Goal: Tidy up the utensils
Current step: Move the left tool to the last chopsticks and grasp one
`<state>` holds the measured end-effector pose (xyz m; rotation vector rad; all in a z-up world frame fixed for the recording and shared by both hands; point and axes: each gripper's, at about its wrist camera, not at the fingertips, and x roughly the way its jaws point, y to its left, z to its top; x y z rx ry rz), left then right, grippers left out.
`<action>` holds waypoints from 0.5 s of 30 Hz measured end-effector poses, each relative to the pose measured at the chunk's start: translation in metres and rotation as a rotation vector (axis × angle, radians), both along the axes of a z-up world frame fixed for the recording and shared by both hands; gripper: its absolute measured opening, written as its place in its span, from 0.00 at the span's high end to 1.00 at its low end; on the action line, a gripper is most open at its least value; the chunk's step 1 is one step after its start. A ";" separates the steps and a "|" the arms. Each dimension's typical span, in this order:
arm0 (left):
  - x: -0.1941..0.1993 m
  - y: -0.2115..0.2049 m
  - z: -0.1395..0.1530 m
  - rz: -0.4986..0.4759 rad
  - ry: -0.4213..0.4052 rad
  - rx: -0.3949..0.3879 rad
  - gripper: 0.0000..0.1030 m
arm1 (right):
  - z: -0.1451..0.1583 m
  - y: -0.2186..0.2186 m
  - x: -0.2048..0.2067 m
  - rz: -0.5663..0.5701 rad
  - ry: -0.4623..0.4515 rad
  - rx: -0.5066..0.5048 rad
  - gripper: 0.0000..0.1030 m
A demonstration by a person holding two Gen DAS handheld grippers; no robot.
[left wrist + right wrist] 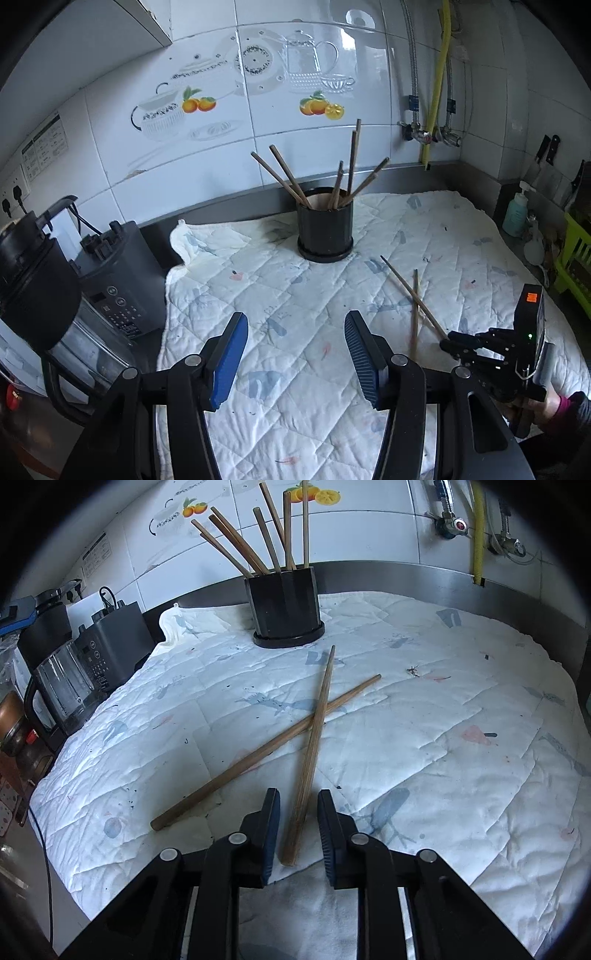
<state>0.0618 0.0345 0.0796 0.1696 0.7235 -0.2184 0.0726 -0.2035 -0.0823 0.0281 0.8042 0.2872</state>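
Two chopsticks [295, 734] lie crossed on the quilted cloth [443, 738] in front of the black holder [282, 602] by the tabletop's back edge. The right gripper [297, 827] straddles one, fingers not pressing. Only the left view shows the left gripper [295, 354], spread and empty.

No readable text anywhere. Printed notice [45, 143] on the wall tiles, far left of the left claw, has lines of print, too small to make out. Control panel [120, 314] on the grey appliance left of that claw shows markings, also illegible.
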 end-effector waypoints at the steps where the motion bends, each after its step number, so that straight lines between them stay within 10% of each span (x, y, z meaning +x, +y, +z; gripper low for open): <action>1: 0.000 -0.004 -0.007 -0.013 0.020 -0.008 0.43 | 0.000 -0.001 0.000 -0.005 0.001 -0.003 0.87; 15: -0.006 -0.084 -0.127 -0.216 0.157 -0.059 0.55 | 0.018 -0.025 0.003 -0.048 -0.024 0.028 0.90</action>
